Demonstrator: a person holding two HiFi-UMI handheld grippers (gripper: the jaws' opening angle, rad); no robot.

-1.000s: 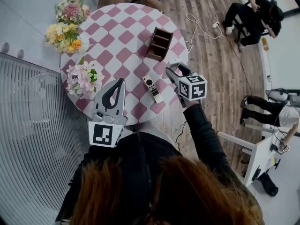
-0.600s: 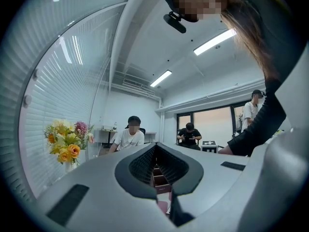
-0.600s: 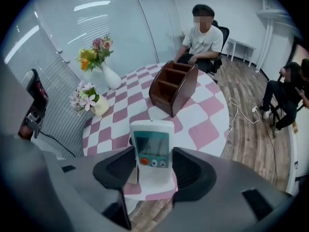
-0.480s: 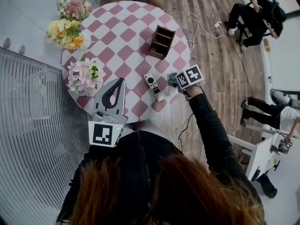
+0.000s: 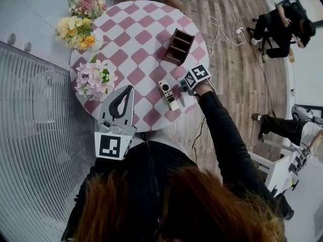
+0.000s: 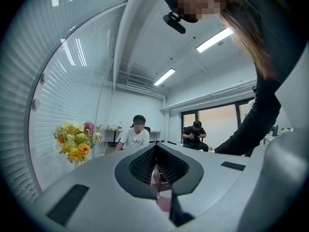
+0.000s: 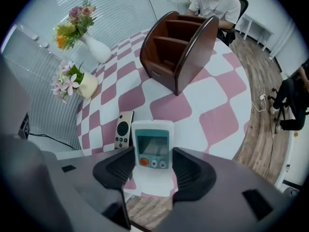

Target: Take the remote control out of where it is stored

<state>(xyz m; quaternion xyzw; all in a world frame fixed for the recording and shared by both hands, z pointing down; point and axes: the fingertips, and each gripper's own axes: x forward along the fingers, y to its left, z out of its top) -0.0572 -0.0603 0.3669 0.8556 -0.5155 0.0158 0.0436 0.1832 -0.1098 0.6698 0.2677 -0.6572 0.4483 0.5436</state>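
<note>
Right tool [image 7: 148, 164] has dropped to the table [image 5: 126, 29], clenching the white remote [image 7: 152, 146]; left tool [image 6: 157, 170] clenched empty.

The person wears a black long-sleeved top; the right sleeve [image 5: 222, 135] is plain black. Long reddish-brown hair [image 5: 171, 205] fills the bottom of the head view, and a small black camera [image 6: 174, 22] is mounted at the head. The left gripper [image 5: 129, 89] has a tapering light grey shell with a black-lined teardrop opening, and a cube [image 5: 110, 145] of black-and-white square markers at its rear. The right gripper [image 5: 183, 84] carries a matching cube [image 5: 198, 76]. Its pads [image 7: 117, 167] are black and ribbed, set in smooth grey housings with dark rectangular slots.
</note>
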